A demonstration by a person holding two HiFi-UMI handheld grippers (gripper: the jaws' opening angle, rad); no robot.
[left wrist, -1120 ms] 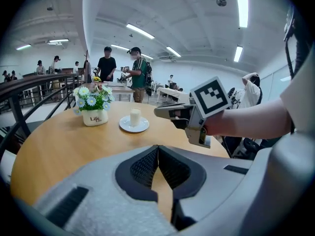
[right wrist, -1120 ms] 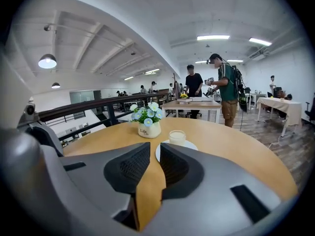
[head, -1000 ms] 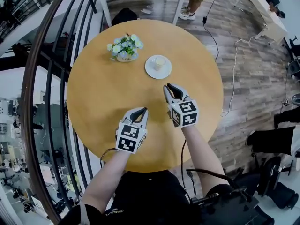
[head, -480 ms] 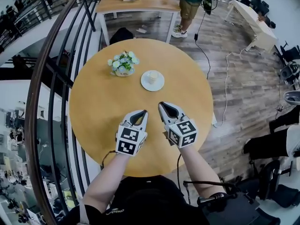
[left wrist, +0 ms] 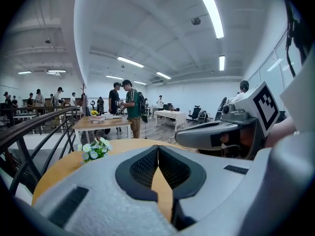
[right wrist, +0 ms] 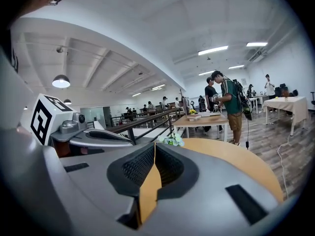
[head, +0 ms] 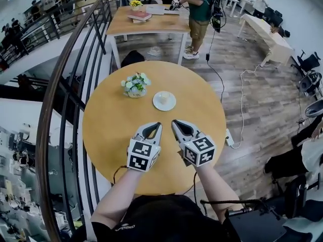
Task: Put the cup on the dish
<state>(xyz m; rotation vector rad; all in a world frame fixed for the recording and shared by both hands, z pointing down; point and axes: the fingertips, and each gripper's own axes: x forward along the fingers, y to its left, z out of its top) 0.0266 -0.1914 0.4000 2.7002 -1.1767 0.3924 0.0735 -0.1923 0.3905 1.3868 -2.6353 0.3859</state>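
Note:
A small pale cup [head: 163, 98] stands on a white dish [head: 171, 105] on the far half of the round wooden table [head: 111, 125]. Both grippers hover side by side over the near half, pointing towards the dish and well short of it. My left gripper [head: 158, 124] is shut with nothing between its jaws, its tips meeting in the left gripper view [left wrist: 158, 147]. My right gripper [head: 174, 121] is also shut and empty, as the right gripper view [right wrist: 154, 145] shows. Neither gripper view shows the cup.
A pot of white and blue flowers [head: 135, 84] sits left of the dish, also seen as flowers [left wrist: 94, 150] from the left gripper. A dark stair railing [head: 65, 84] curves along the table's left side. Another table [head: 151, 21] and people stand beyond. A cable [head: 241, 110] runs on the floor at right.
My right gripper has drawn back from the dish until level with the left one, and its jaws have closed. The head view has lifted, showing more of the room.

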